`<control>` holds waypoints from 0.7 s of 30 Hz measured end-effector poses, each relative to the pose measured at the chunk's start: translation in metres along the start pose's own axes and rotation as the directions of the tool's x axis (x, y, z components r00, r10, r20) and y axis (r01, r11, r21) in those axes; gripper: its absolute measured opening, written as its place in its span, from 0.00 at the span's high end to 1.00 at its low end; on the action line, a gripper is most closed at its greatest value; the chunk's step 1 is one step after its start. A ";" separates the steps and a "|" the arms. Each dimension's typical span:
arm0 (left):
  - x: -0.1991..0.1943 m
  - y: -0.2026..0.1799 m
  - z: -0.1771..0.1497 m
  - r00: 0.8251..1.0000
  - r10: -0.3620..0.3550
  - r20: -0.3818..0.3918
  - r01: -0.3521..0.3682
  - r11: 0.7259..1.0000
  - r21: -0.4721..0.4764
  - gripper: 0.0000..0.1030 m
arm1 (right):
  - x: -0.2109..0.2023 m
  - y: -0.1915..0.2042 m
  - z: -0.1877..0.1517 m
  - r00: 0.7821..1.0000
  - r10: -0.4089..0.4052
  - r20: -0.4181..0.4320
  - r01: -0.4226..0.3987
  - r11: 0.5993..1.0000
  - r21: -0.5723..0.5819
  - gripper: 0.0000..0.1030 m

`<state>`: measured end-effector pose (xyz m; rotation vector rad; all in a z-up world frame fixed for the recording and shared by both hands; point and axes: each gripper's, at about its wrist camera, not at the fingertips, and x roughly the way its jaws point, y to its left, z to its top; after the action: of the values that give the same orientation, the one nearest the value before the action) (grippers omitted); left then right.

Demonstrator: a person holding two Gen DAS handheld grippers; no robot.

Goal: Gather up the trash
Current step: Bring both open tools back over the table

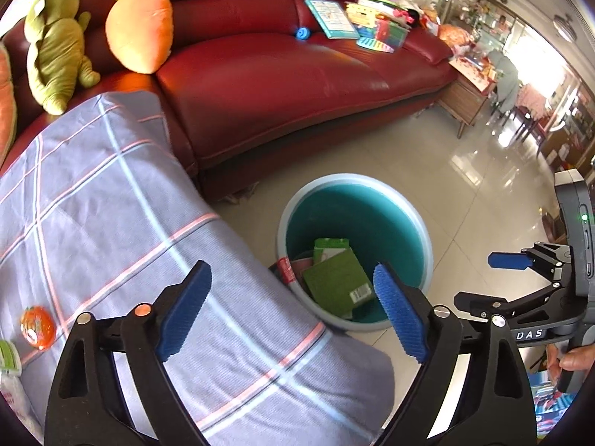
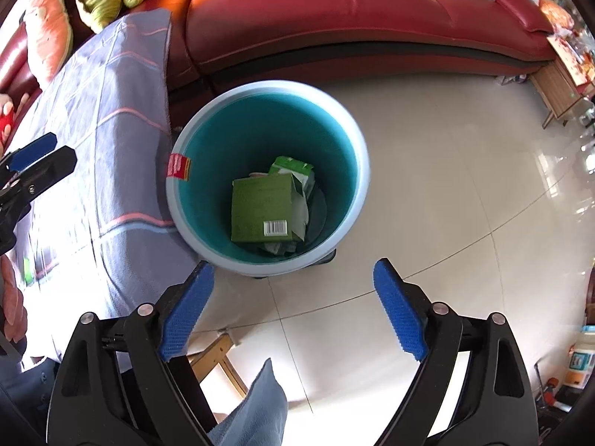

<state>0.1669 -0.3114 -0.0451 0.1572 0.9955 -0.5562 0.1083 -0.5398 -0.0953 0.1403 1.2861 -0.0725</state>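
Both sets of jaws gape wide, nothing held. The right gripper point(image 2: 293, 304) hangs over the floor, the teal bin point(image 2: 357, 141) just ahead of its jaws, a green carton point(image 2: 260, 204) and crumpled packaging already inside. The left gripper point(image 1: 293, 304) hovers at the edge of the cloth-covered counter point(image 1: 111, 204), bin beyond. An orange wrapper point(image 1: 37, 329) waits left of those jaws. The risk, likely: cloth snagging in a pinch, or the red wrapper point(image 2: 177, 166) draped on the rim getting knocked off.

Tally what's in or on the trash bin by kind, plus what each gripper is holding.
Green cartons in the bin: 2, a large one and a smaller one
Red wrapper on the rim: 1
Items held by left gripper or right gripper: 0
Total: 3
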 end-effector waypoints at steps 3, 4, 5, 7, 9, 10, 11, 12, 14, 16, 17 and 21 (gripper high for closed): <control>-0.007 0.010 -0.009 1.000 0.008 -0.012 -0.008 1.000 -0.019 0.11 | -0.002 0.011 -0.002 1.000 0.002 -0.008 -0.002 1.000 -0.017 0.19; -0.009 0.014 -0.012 1.000 0.010 -0.014 -0.011 1.000 -0.026 0.11 | -0.002 0.014 -0.003 1.000 0.004 -0.009 -0.004 1.000 -0.020 0.19; -0.013 0.019 -0.014 1.000 0.015 -0.013 -0.016 0.999 -0.033 0.11 | -0.003 0.020 -0.003 1.000 0.006 -0.010 -0.007 1.000 -0.028 0.19; -0.021 0.028 -0.021 0.999 0.030 -0.011 -0.030 0.999 -0.044 0.10 | -0.005 0.031 -0.005 1.000 0.009 -0.014 -0.009 0.999 -0.046 0.19; -0.030 0.038 -0.027 0.999 0.044 -0.010 -0.044 0.998 -0.053 0.09 | -0.006 0.043 -0.005 1.000 0.013 -0.016 -0.014 0.998 -0.062 0.19; -0.034 0.043 -0.030 0.999 0.051 -0.007 -0.051 0.997 -0.058 0.09 | -0.008 0.051 -0.006 1.000 0.016 -0.015 -0.017 0.997 -0.073 0.19; -0.040 0.049 -0.034 0.998 0.062 -0.003 -0.062 0.996 -0.064 0.09 | -0.009 0.058 -0.005 1.000 0.018 -0.013 -0.019 0.996 -0.082 0.19; -0.045 0.055 -0.038 0.997 0.071 0.000 -0.071 0.995 -0.071 0.09 | -0.010 0.063 -0.006 1.000 0.021 -0.012 -0.022 0.996 -0.091 0.19; -0.057 0.068 -0.046 0.996 0.087 0.006 -0.086 0.992 -0.089 0.09 | -0.012 0.081 -0.008 0.999 0.031 -0.008 -0.032 0.993 -0.114 0.19; -0.068 0.081 -0.056 0.995 0.103 0.010 -0.101 0.989 -0.106 0.09 | -0.014 0.099 -0.010 0.999 0.041 -0.007 -0.042 0.989 -0.139 0.19; -0.074 0.088 -0.061 0.994 0.111 0.013 -0.109 0.987 -0.115 0.09 | -0.015 0.109 -0.010 0.999 0.047 -0.006 -0.047 0.987 -0.153 0.19; -0.098 0.118 -0.079 0.988 0.153 0.028 -0.147 0.977 -0.152 0.08 | -0.017 0.150 -0.016 0.998 0.067 -0.010 -0.067 0.974 -0.214 0.19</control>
<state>0.1265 -0.1453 -0.0217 0.0861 0.9736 -0.3436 0.1082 -0.3900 -0.0739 -0.0017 1.2822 0.1245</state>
